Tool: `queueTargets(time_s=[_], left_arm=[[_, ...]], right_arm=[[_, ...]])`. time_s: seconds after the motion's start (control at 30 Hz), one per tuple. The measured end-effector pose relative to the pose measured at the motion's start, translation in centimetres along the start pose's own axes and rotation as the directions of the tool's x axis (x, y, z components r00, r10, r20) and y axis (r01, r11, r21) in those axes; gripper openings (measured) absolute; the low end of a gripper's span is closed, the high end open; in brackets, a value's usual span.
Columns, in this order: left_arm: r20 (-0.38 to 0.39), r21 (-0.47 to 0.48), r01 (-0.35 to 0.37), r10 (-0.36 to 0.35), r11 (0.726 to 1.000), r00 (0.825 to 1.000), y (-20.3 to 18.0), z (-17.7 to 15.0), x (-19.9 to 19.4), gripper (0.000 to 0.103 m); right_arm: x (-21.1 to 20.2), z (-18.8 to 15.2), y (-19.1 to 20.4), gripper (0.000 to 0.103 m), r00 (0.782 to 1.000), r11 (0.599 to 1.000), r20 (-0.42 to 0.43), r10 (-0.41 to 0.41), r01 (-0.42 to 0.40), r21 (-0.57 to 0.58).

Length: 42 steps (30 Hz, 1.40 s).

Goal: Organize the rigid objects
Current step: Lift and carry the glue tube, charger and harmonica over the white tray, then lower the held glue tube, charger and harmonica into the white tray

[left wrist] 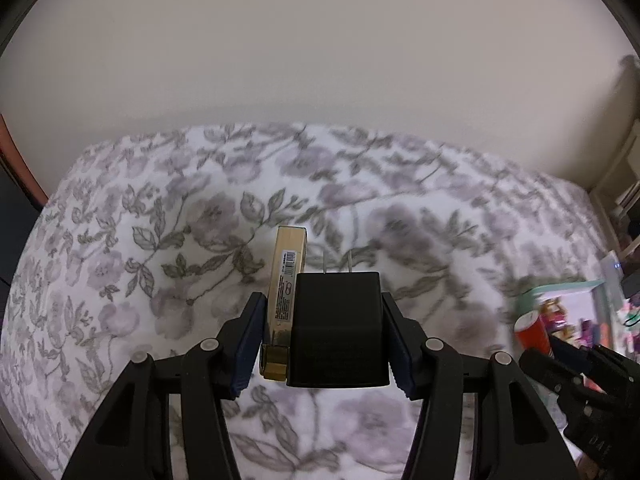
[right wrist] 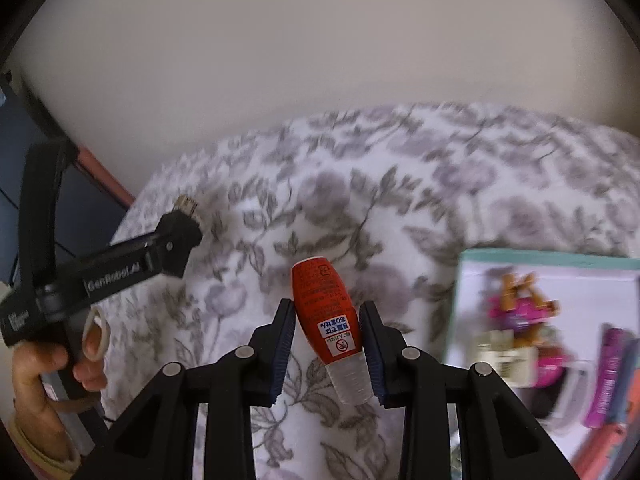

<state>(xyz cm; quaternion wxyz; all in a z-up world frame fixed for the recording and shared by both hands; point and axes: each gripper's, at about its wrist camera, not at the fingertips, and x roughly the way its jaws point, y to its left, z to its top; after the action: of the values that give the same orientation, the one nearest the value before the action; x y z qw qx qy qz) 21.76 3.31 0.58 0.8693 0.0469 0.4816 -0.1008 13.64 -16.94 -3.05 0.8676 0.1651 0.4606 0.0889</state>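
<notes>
Your black charger block sits between the fingers of your left tool, prongs pointing forward away from the camera, with a slim gold box pressed against its left side; the tool is clamped on both together, the left pad against the gold box and the right pad against the charger. Both are held up above the floral bedspread (grey-lilac flowers and leaves on white). In your right tool you hold a small red bottle with a clear cap, the cap end toward the camera and the red body pointing forward; the pads close on its sides, and it too hangs over the bedspread. From the right wrist view, your left tool shows at the far left, gripped in your left hand, with the charger's metal prongs just visible at its tip. To the right of the red bottle lies a clear bin with a teal rim, holding blurred pink, orange and purple items that cannot be made out. A plain pale wall rises behind the bed.
</notes>
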Motion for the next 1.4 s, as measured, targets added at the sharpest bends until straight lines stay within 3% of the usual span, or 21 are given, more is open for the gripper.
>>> queueTargets(time_s=[0.33,0.53,0.8,1.1,1.4], left_arm=[[0.062,-0.003,0.079,-0.078,0.997,0.995,-6.3,0.3,-8.4,0.057],[0.084,0.036,0.113,-0.115,0.993,0.99,-12.5,-1.9,-11.9,0.057],[0.065,0.02,0.173,-0.174,0.985,0.983,-18.1,-6.4,-12.9,0.057],[0.016,0.096,0.183,-0.186,0.978,0.982,-21.7,-10.2,-11.1,0.058],[-0.101,0.155,0.233,-0.219,0.96,0.971,-24.4,-12.6,-8.2,0.058]], right_arm=[[-11.4,0.5,-3.2,0.035,0.986,0.986,0.142,-0.092,0.07,0.151],[-16.1,-0.7,-4.5,0.035,0.97,0.971,0.185,-0.157,0.117,0.209],[-20.8,-3.5,-7.0,0.035,0.946,0.946,0.218,-0.239,0.176,0.272],[-22.1,-6.2,-10.2,0.035,0.932,0.903,0.177,-0.318,0.241,0.355],[-18.4,-7.4,-12.4,0.036,0.926,0.872,0.063,-0.373,0.327,0.364]])
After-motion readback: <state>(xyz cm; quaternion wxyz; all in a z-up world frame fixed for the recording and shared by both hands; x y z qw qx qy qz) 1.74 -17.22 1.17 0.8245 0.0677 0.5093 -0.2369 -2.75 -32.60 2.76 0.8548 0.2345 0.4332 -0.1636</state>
